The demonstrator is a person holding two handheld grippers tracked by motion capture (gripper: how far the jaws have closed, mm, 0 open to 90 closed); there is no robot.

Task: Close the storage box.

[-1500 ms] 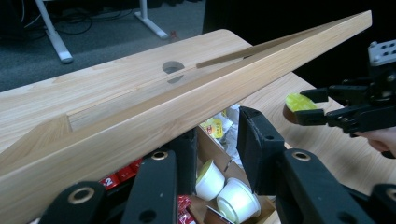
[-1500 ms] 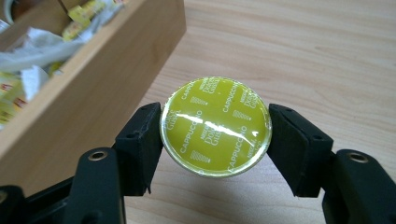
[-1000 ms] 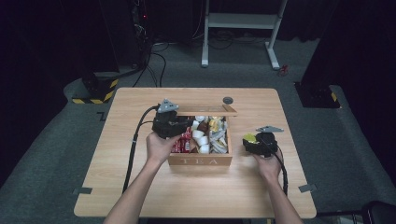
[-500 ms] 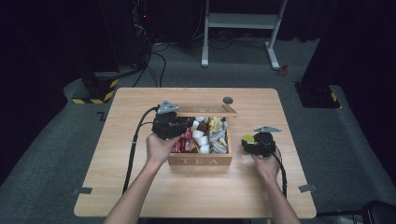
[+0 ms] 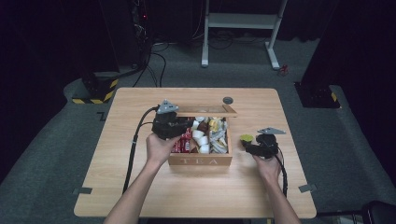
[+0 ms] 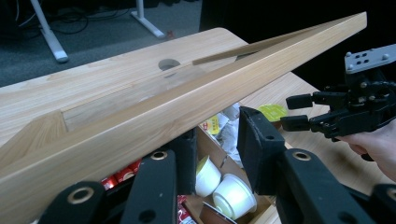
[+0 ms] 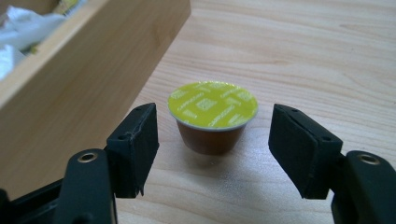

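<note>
Nearest the person, the right gripper (image 7: pixel 212 154) stands spread on the table (image 5: pixel 140 186), its jaws either side of a yellow-lidded coffee capsule (image 7: pixel 212 116) but apart from it; closing off-centre could tip the capsule or knock it against the wooden box (image 5: pixel 201 160) just beside it. Farther in, the left gripper (image 6: pixel 217 154) is over the box's cups (image 6: pixel 232 195) with its jaws parted under the raised lid (image 6: pixel 187 100), which, in my judgement, could drop onto them. The box front reads "TEA"; the capsule's lid print is too small to read surely.
</note>
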